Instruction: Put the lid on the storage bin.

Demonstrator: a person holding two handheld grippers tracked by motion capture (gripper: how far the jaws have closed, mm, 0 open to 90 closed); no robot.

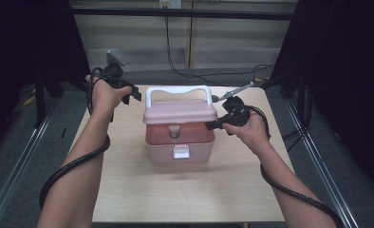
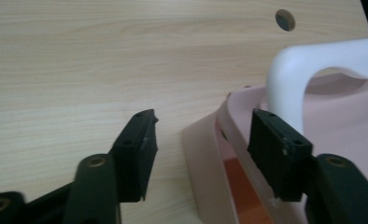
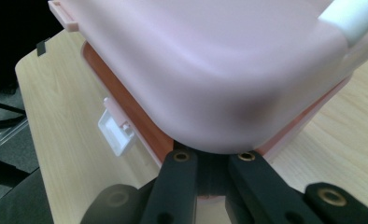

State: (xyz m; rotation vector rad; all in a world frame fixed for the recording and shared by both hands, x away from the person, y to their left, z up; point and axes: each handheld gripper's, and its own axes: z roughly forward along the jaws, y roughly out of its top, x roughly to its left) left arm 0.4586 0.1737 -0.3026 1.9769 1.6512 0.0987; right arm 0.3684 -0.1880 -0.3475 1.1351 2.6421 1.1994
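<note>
Pink plastic box (image 1: 178, 130) sits mid-counter (image 1: 128, 190) in the high view, white handle (image 1: 178, 93) standing upright over its lid (image 1: 179, 111). The lid is lifted on the near side, with a gap to the base and a small jar (image 1: 174, 131) visible inside. A white latch (image 1: 181, 151) hangs on the front wall. Your left gripper (image 1: 130, 95) hovers just off the box's left rear corner, close to the handle, not touching. Your right gripper (image 1: 213, 125) is at the lid's right edge, its fingers clamped onto the lid there. Cables trail from both down along your forearms.

Left gripper view: your fingers (image 2: 138, 149) stand well apart with nothing pinched. The light wood counter (image 2: 79, 70) shows between them, and the lid's rim (image 2: 210, 154) starts in that gap. The right finger lies over the lid edge just below the handle's white post (image 2: 285, 79); contact can't be told. The box's orange inside (image 2: 240, 186) shows under the rim.

Right gripper view: your two fingers (image 3: 182, 186) sit tight together under the lid's rounded corner (image 3: 210, 93), gripping its edge. The lid is held above the base, with the orange inner wall (image 3: 126, 112) showing in the gap. The latch (image 3: 116, 133) hangs open on the side wall. A bit of the handle (image 3: 355, 18) shows top right.
</note>
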